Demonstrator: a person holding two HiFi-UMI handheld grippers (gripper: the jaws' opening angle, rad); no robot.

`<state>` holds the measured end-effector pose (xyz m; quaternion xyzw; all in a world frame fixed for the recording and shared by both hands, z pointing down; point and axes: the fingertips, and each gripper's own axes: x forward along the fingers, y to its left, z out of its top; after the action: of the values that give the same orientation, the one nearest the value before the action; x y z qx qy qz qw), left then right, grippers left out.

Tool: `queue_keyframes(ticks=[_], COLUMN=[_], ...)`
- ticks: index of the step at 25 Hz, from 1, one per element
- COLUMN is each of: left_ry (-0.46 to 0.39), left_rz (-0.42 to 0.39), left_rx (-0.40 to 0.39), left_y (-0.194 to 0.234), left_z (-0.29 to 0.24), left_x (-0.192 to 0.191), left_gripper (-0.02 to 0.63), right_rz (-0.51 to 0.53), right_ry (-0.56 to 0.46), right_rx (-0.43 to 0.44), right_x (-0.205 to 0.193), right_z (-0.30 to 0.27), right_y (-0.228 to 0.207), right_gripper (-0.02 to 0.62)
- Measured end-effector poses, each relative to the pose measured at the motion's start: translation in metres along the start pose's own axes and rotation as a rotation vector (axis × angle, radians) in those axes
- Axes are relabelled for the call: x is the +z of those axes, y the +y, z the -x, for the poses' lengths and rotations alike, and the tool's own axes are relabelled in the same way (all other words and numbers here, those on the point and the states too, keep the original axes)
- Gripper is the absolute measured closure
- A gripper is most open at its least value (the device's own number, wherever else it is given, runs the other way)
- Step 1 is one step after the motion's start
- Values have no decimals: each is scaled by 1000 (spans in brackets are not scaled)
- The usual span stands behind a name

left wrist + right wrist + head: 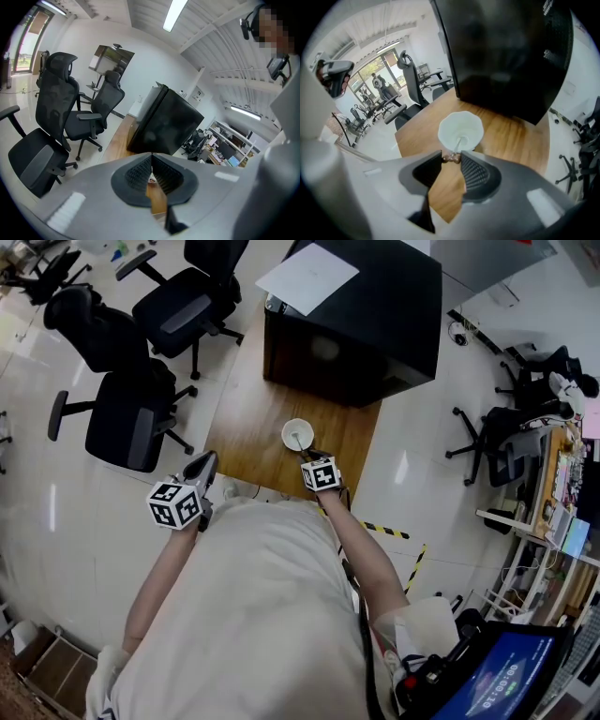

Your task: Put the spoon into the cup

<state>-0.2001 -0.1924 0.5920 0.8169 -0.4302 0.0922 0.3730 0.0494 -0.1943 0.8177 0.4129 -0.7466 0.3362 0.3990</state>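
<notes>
A white cup [297, 435] [460, 130] stands on the wooden table [246, 427] near its front edge. The spoon [458, 143] leans in the cup, its pale shaft rising to a brown handle end. My right gripper [311, 455] [451, 158] hangs steeply over the cup's near rim, shut on that brown handle end. My left gripper [207, 463] [151, 156] is off the table's front left corner, pointing across the table. Its tips meet and nothing is held between them.
A large black cabinet [361, 315] [506, 51] fills the far end of the table, a white sheet [307, 277] lying on top. Black office chairs [131, 418] [51, 131] stand left of the table. Yellow-black tape [394, 532] marks the floor at the right.
</notes>
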Motion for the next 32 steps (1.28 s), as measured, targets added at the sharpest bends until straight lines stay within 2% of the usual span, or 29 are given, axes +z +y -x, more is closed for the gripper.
queue_keyframes(ticks=[2,4,8,16,19,25,32], left_ry=[-2,-4,1,-15,-14,4,59], left_rz=[7,13,17,-43,-69,-72,-98], left_rx=[-1,-2,-16,-61,-71,-116,-195], left_y=[5,10,19,46,53,53,37], left_z=[4,9,18,45,50,60,57], left_x=[-2,-1,1,16,14,2,-21], left_gripper=[628,629,628,627,627,627,627], right_rz=[-1,-3,-37,-200,-227,-250,-303], right_ry=[-22,-52,-112,-430,-510,-556,-609], right_rx=[-28,-48,-81,-55,-58,-78,-123], right_x=[2,8,22,83,95,90,66], right_z=[1,3,24,70,83,98,127], right_y=[-3,-5,0,41,58,88,95], right_gripper=[458,420,413,414,422,439,445])
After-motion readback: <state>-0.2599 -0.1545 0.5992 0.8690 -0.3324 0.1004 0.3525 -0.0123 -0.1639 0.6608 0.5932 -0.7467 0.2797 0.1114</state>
